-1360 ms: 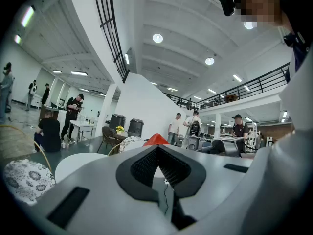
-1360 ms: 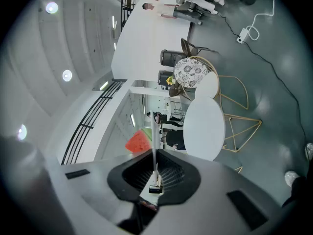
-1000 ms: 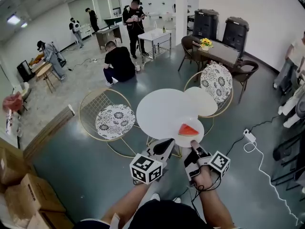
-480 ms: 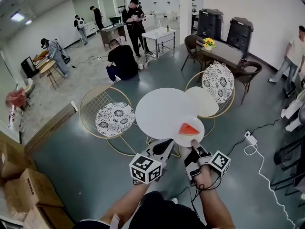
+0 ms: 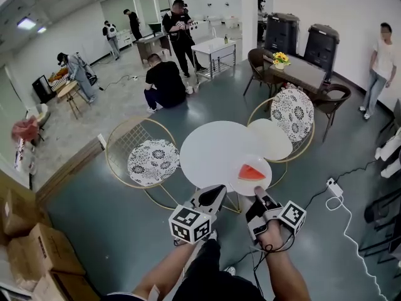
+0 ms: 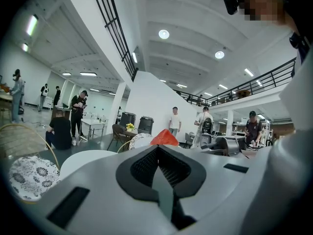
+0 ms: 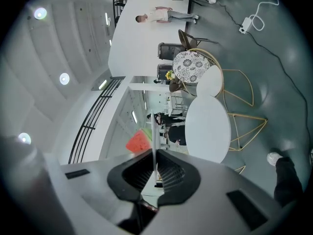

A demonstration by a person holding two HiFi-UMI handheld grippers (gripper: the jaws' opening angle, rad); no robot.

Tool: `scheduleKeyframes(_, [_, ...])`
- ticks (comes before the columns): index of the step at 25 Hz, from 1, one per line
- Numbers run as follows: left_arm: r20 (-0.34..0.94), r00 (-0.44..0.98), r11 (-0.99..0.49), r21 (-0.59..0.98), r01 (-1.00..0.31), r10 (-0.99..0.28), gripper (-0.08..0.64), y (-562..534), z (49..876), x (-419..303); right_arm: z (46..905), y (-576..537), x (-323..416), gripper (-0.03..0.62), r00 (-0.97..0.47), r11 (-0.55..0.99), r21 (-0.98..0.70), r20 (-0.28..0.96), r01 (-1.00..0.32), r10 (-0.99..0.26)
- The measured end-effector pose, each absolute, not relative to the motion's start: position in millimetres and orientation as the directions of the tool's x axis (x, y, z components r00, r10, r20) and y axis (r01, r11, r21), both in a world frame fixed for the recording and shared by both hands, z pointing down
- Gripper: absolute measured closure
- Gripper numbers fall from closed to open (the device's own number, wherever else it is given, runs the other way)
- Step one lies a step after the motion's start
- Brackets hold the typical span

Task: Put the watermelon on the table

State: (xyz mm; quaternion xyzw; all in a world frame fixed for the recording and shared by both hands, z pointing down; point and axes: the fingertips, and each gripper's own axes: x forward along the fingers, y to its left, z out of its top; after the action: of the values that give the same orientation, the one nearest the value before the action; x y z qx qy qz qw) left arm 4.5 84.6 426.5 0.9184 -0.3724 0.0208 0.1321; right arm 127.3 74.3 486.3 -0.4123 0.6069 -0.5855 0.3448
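The watermelon (image 5: 249,171), a red wedge with a green rind, lies on a white plate (image 5: 239,182) at the near edge of the round white table (image 5: 213,146). I cannot tell whether the plate is resting on the table or hanging just above it. My right tongs (image 5: 257,193) are clamped on the plate's near rim, on the side away from the table's middle. My left tongs (image 5: 219,190) are closed on nothing, just short of the table's near edge and close beside the plate.

The grip worries me. I am pinching one thin rim, and the wedge sits beyond that pinch, so its weight could lever the far side down. The wedge could then slide off onto the table or the floor. Letting go this close to the table's edge could tip the plate off. My left tongs could also knock it.

I can read no brand, label or writing; the cubes on my tongs carry only black-and-white squares.
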Motion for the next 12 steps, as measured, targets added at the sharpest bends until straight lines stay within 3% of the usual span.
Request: scheduleKeyframes(12, [0.163, 0.744, -0.701, 0.253, -0.666, -0.648, 0.555, -28, 458, -3, 514, -26, 119, 0.575, -0.419, -0.052, -0.993, 0.091, -0.103, -0.903])
